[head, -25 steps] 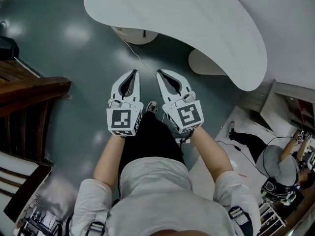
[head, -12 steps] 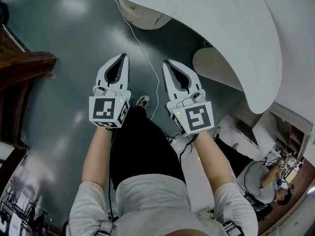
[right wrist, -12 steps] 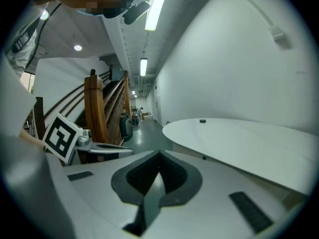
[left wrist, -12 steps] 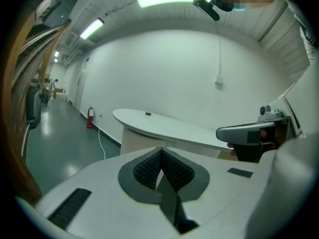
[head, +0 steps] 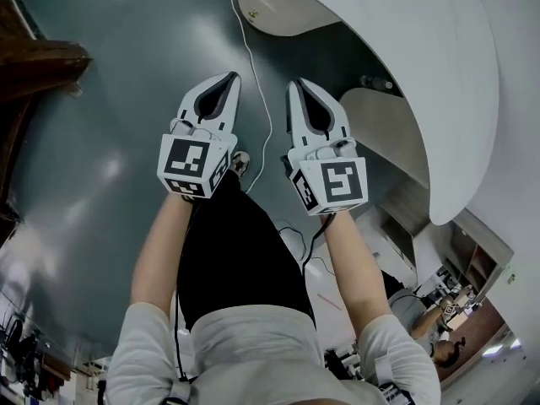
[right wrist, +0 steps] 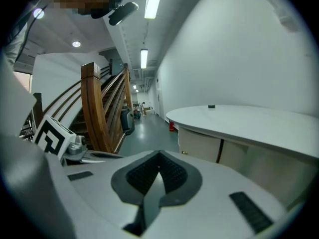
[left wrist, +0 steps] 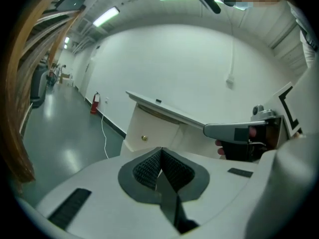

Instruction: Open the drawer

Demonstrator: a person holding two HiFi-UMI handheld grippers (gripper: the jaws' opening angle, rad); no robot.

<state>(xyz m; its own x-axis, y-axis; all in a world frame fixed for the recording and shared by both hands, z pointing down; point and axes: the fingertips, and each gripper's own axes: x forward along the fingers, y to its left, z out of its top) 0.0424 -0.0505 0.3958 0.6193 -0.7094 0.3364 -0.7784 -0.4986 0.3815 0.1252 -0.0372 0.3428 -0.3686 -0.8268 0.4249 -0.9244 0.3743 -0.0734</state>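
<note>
Grey floor (head: 101, 116) lies open across the frame's left, the curved edge of the white desk (head: 405, 40) bounds the upper right, and the left gripper (head: 228, 79) and right gripper (head: 298, 84) hang closed, empty.

Cream drawer (left wrist: 149, 127), small brass knob (left wrist: 144, 138), shut, under white desk (head: 380, 40)

A thin white cable (head: 254, 72) runs between the left gripper (head: 226, 83) and right gripper (head: 301, 87); a curved white desk (head: 405, 66) lies ahead-right, a wooden staircase (head: 38, 62) left.
</note>
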